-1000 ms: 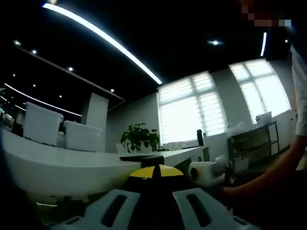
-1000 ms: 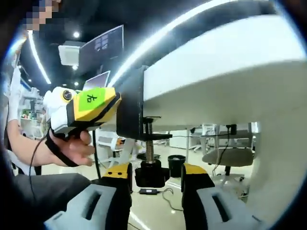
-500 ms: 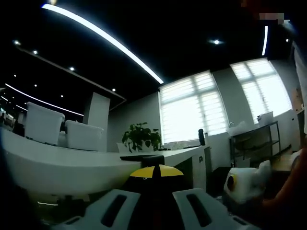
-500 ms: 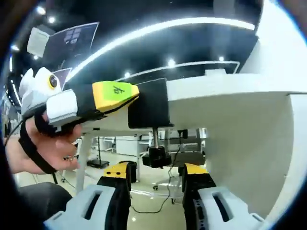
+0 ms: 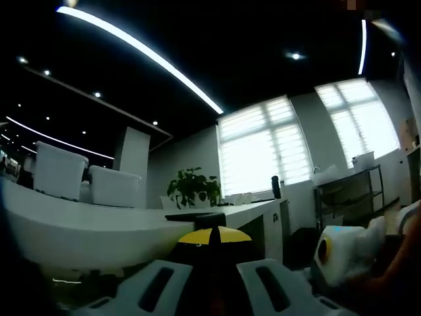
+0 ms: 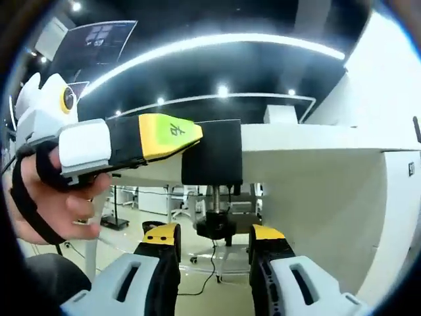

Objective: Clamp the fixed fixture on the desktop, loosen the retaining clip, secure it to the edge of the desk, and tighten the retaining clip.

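Looking along the right gripper [image 6: 214, 247], you see the white table [image 6: 316, 171] edge running across the middle. A black clamp [image 6: 212, 153] sits on that edge. Its screw [image 6: 215, 197] hangs down under the table, with a black knob [image 6: 216, 226] at the end. The knob sits between the tips of the right jaws, which are apart and hold nothing. The left gripper [image 6: 172, 133] comes in from 9 o'clock, held by a hand [image 6: 56, 207]. Its yellow tip touches the clamp, but I cannot tell whether its jaws squeeze it.

In the left gripper view, white bins [image 5: 59, 171] stand on the table at 9 o'clock. A plant [image 5: 192, 187] and bright windows [image 5: 260, 148] are behind. A shelf rack [image 5: 348, 191] stands at 3 o'clock. The right gripper [image 5: 348, 253] shows at 4 o'clock.
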`<action>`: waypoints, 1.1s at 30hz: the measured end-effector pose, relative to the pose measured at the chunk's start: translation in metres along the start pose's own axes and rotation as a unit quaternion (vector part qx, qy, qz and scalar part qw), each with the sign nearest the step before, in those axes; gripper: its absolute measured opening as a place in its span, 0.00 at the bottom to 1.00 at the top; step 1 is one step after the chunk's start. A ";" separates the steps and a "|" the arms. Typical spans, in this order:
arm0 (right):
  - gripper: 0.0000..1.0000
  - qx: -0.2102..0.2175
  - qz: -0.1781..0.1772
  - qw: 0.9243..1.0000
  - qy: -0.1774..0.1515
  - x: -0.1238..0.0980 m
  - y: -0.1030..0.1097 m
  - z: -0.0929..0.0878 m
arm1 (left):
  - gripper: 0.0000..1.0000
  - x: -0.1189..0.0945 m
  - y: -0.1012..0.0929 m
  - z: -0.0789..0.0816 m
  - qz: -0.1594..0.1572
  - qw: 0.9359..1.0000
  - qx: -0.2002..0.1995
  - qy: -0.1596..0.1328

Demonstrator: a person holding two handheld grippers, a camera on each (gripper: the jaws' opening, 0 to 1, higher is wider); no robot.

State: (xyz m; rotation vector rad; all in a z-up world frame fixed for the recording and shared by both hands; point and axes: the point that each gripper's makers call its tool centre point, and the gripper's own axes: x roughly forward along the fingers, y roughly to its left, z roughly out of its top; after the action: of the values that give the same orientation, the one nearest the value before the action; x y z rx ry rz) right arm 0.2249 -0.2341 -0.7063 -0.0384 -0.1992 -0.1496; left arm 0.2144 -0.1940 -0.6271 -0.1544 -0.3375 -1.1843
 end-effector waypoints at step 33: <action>0.28 -0.027 0.037 0.999 0.011 0.044 0.005 -0.015 | 0.03 0.000 -0.006 -0.005 -0.004 1.000 0.009 0.009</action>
State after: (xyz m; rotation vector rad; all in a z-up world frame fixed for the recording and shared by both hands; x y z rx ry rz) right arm 0.2714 -0.2362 -0.7120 -0.0985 -0.1712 -0.0820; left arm 0.2095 -0.1983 -0.6323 -0.1266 -0.3337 -1.1895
